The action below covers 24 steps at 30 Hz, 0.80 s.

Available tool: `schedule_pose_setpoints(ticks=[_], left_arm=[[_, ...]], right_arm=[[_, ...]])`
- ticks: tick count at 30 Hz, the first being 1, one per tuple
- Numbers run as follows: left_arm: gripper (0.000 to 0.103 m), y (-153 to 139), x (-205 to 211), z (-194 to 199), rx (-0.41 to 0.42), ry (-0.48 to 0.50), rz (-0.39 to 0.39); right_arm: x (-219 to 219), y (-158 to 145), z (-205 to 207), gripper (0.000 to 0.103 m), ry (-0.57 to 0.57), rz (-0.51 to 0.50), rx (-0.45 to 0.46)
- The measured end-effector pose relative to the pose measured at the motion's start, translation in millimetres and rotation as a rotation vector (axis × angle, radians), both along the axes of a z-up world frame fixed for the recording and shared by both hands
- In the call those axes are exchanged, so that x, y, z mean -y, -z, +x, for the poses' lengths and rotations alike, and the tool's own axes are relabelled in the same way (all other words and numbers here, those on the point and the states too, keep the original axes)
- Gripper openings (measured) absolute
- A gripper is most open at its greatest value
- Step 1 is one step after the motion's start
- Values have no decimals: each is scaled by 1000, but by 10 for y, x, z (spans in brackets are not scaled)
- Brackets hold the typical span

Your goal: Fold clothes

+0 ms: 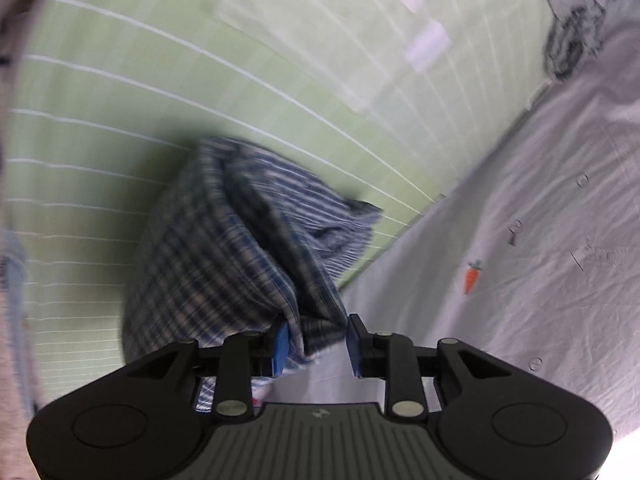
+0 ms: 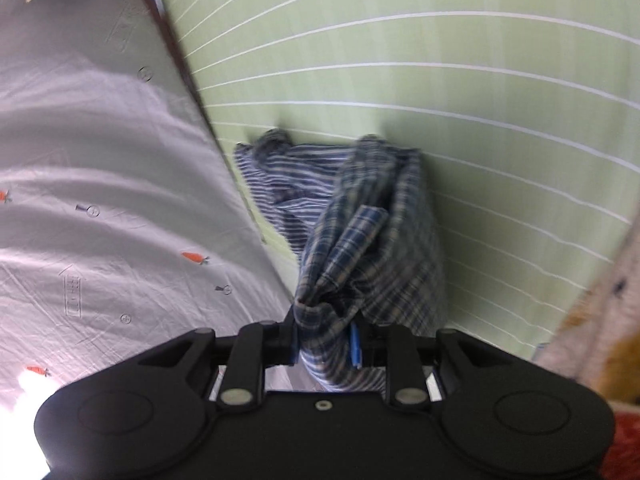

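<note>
A blue and beige plaid garment (image 1: pixel 224 264) hangs bunched and blurred over the green striped floor mat (image 1: pixel 120 92). My left gripper (image 1: pixel 316 344) is shut on a fold of its cloth, which fills the space between the blue pads (image 1: pixel 280 344). In the right wrist view the same plaid garment (image 2: pixel 372 248) droops from my right gripper (image 2: pixel 326 340), which is shut on another bunched part. A paler striped inner side of the garment (image 2: pixel 280 184) shows behind. Most of the garment's shape is hidden in folds.
A white bed sheet with small carrot prints (image 1: pixel 520 264) (image 2: pixel 100 160) lies beside the green mat (image 2: pixel 440 60). A dark grey garment (image 1: pixel 572 32) rests at the sheet's far end. A beige and orange rug (image 2: pixel 600 320) borders the mat. Blue denim (image 1: pixel 12 280) shows at the left edge.
</note>
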<state>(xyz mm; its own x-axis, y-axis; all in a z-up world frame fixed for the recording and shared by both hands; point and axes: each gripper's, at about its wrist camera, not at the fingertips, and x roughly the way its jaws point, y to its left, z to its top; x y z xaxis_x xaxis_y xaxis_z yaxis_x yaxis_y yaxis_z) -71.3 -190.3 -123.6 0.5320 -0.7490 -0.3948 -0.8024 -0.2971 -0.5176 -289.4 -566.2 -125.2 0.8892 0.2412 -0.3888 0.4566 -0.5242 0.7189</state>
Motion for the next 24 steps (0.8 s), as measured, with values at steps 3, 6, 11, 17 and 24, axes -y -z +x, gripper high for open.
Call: schedule_pose_setpoints(ticks=[3, 6, 11, 17, 24], left_arm=[[26, -8, 136, 291, 47, 5, -9], [14, 4, 301, 640, 110, 8, -16], [13, 146, 621, 1404, 182, 38, -31], [50, 263, 674, 1760, 266, 203, 122], [58, 669, 429, 1354, 119, 303, 270]], right_arm=[[170, -23, 224, 22, -5, -32, 27], [371, -33, 511, 21, -24, -68, 50], [716, 55, 1105, 17, -27, -113, 53], [1115, 181, 1800, 4, -17, -176, 44], [1347, 81, 1930, 44, -191, -411, 27]])
